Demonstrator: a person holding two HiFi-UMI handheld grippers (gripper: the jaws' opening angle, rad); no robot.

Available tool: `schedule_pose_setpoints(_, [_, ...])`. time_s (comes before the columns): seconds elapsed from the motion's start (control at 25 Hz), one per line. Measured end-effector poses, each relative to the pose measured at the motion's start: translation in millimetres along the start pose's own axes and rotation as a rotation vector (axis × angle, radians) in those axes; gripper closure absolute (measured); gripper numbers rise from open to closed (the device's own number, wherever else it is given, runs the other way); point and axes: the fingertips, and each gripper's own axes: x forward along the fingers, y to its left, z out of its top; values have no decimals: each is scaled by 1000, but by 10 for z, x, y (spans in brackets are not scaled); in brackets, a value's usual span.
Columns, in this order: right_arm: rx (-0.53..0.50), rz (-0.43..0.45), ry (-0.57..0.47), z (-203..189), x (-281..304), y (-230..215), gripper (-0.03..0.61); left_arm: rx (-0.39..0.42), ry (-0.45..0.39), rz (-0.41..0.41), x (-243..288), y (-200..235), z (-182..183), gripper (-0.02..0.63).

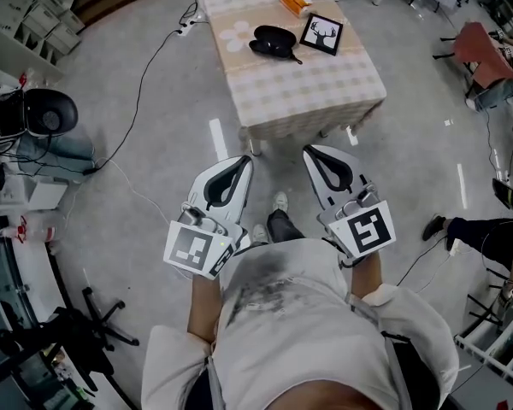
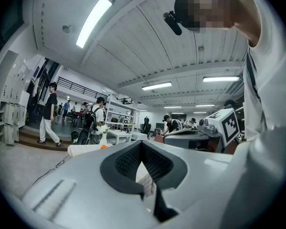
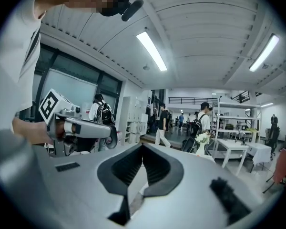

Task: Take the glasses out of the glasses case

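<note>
Head view alone: glasses case (image 1: 274, 41) on table (image 1: 325, 84); left hand-held gripper (image 1: 242, 162), right hand-held gripper (image 1: 313, 152) both closed, empty.

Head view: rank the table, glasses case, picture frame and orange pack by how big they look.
Largest: table, by far.
Next: glasses case and picture frame. These look about alike, so I won't rank them against each other.
Smallest: orange pack.
</note>
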Motion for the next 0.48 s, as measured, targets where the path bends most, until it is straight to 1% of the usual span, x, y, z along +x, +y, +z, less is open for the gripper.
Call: schedule_pose_setpoints(0.48, [9,47,-18,-67,314,-623,561,18,16,38,647,200,50,606])
